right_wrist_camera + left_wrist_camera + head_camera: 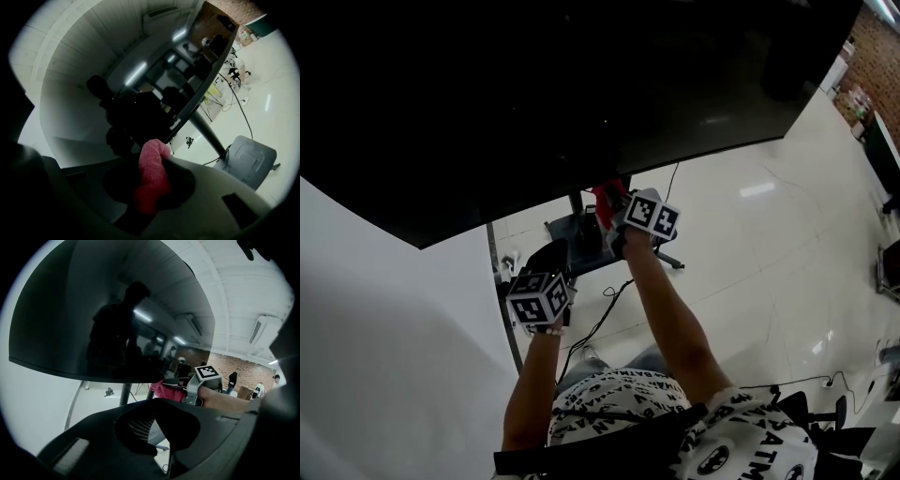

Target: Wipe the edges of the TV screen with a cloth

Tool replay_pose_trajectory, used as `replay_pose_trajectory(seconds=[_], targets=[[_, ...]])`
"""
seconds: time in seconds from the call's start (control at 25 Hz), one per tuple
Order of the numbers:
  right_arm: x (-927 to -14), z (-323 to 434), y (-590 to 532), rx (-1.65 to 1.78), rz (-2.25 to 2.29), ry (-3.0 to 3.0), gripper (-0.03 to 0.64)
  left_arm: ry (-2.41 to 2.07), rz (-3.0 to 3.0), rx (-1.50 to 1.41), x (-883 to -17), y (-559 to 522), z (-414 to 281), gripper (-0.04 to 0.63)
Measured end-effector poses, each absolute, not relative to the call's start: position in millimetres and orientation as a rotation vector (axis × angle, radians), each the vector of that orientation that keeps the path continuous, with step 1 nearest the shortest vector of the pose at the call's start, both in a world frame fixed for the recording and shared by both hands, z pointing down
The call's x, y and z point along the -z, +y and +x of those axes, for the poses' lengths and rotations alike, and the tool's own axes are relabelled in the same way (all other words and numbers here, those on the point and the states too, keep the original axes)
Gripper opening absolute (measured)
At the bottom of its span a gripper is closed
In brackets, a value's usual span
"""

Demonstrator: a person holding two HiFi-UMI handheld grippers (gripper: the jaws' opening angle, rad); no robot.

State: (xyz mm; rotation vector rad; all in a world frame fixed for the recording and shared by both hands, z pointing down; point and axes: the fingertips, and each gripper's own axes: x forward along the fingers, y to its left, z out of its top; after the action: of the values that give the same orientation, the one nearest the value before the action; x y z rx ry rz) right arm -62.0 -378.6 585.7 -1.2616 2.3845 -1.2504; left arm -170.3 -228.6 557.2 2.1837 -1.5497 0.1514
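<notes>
Closest in, a printed shirt (pixel 675 422) and two bare forearms reaching away from it. Beyond the right forearm, the right gripper (pixel 609 211), jaws closed on a pink-red cloth (pixel 604 195). Seen along those jaws, a roll of cloth (pixel 152 168) standing up between them, tip at the lower edge of the TV screen (pixel 534 94) and apparently touching it. Lower and to the left, the left gripper (pixel 546 267), jaws a little apart with nothing between them, held short of the screen and doing no work.

Progress, as a judgement: wiping under way on the bottom edge, just beside the stand pole (pixel 577 202). No telling from the glass which stretches are already done, with no dust or smears showing either way. Probably left: the bottom edge to either side of the jaws, then the side and top edges, well away from them.

Room: open glossy floor (pixel 750 234) right of the right jaws, so a free sweep that way along the edge. Left of them, the pole at once, then a white wall panel (pixel 384 328), so tighter going there. Below the jaws, the stand base (pixel 581 239) and a loose cable (pixel 600 317).
</notes>
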Motion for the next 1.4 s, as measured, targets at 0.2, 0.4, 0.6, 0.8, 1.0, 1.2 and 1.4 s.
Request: replay_pose_trajectory(seconds=[0.2, 0.4, 0.6, 0.8, 1.0, 1.2, 1.4], targets=[[-583, 3, -399, 1.232, -1.262, 2.375, 0.074, -1.579, 2.155, -0.126, -556, -249, -120, 0.001], [-586, 55, -421, 1.273, -1.207, 2.446, 0.074, -1.611, 2.101, -0.087, -555, -267, -54, 0.000], [-590, 87, -434, 1.291, -1.152, 2.519, 0.074, -1.650, 2.081, -0.108, -558, -285, -1, 0.002], [-594, 115, -445, 1.331, -1.129, 2.524, 0.074, -1.660, 2.086, -0.124, -560, -296, 41, 0.002], [-571, 153, -449, 1.315, -1.171, 2.440, 0.074, -1.581, 2.120, -0.162, -552, -302, 77, 0.001], [-564, 203, -470, 1.292, -1.298, 2.349, 0.074, -1.505, 2.195, -0.162, -548, -336, 106, 0.002], [-568, 252, -487, 1.272, -1.396, 2.299, 0.074, -1.408, 2.259, -0.182, -555, -356, 138, 0.000]])
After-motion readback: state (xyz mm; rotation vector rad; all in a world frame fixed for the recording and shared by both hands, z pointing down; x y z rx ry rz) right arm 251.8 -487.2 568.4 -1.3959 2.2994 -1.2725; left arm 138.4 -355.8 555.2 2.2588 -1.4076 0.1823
